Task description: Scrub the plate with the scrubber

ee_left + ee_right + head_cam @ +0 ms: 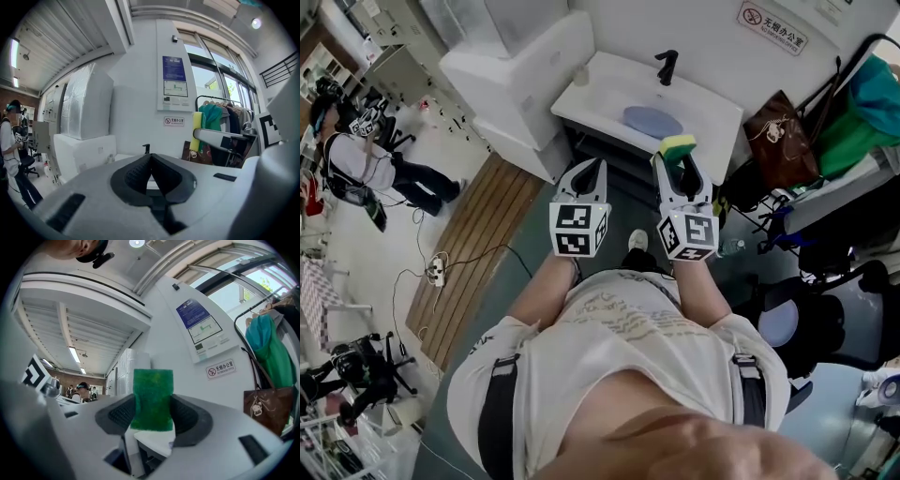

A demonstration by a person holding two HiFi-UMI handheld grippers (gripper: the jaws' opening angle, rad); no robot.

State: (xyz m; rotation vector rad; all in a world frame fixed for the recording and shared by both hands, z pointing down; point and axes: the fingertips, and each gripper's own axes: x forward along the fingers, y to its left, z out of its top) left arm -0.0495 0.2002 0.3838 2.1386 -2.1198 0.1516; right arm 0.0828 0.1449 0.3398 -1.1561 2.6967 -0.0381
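Note:
A blue-grey plate [652, 121] lies in the white sink [712, 111] ahead of me, below the black tap [666, 67]. My right gripper [677, 156] is shut on a green and yellow scrubber [678, 145], which sticks up between its jaws; the right gripper view shows its green face [152, 399] clamped upright. My left gripper [591, 170] is shut with nothing in it, its dark pads [136, 176] meeting. Both grippers hang in the air short of the sink's near edge, side by side. From the left gripper view the tap [146, 148] shows beyond the jaws.
A large white appliance [520, 80] stands left of the sink. A brown bag [780, 139] and hanging clothes [853, 117] crowd the right. A wooden mat [473, 244] and a power strip [437, 272] lie on the floor at left. Another person [366, 164] stands far left.

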